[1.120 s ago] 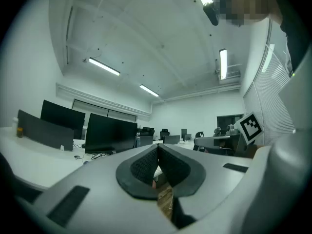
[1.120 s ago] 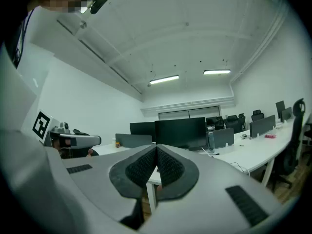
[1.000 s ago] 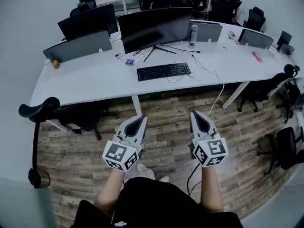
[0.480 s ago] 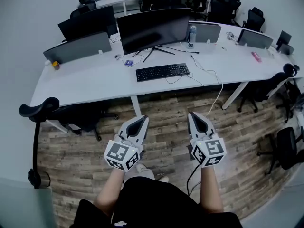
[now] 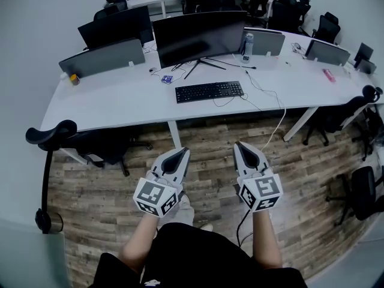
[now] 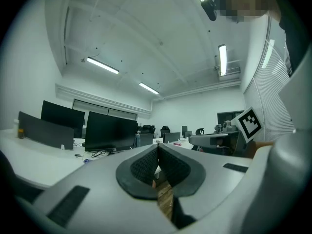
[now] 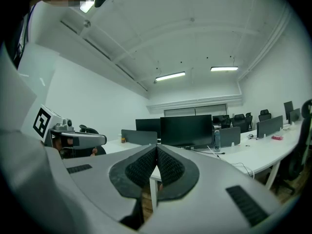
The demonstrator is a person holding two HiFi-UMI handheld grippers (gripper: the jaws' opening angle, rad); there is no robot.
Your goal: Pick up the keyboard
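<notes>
A black keyboard (image 5: 209, 91) lies on the white desk (image 5: 120, 104) in front of a large dark monitor (image 5: 198, 36). Both grippers hover over the wooden floor, well short of the desk and apart from the keyboard. My left gripper (image 5: 181, 152) is shut with nothing in it, its pads (image 6: 146, 165) meeting in the left gripper view. My right gripper (image 5: 240, 145) is also shut and empty, with its pads (image 7: 168, 167) pressed together. The monitor (image 7: 186, 130) shows ahead in the right gripper view; the keyboard does not show in either gripper view.
A bottle (image 5: 246, 43) and cables (image 5: 270, 101) lie on the desk by the monitor. A second monitor (image 5: 117, 26) and grey dividers (image 5: 102, 59) stand to the left. Office chairs (image 5: 99, 146) sit under and around the desk. A chair headrest (image 5: 51, 135) stands at my left.
The head view has shifted slightly, so the desk sits a little lower and to the right. Both grippers stay shut and keep their places side by side.
</notes>
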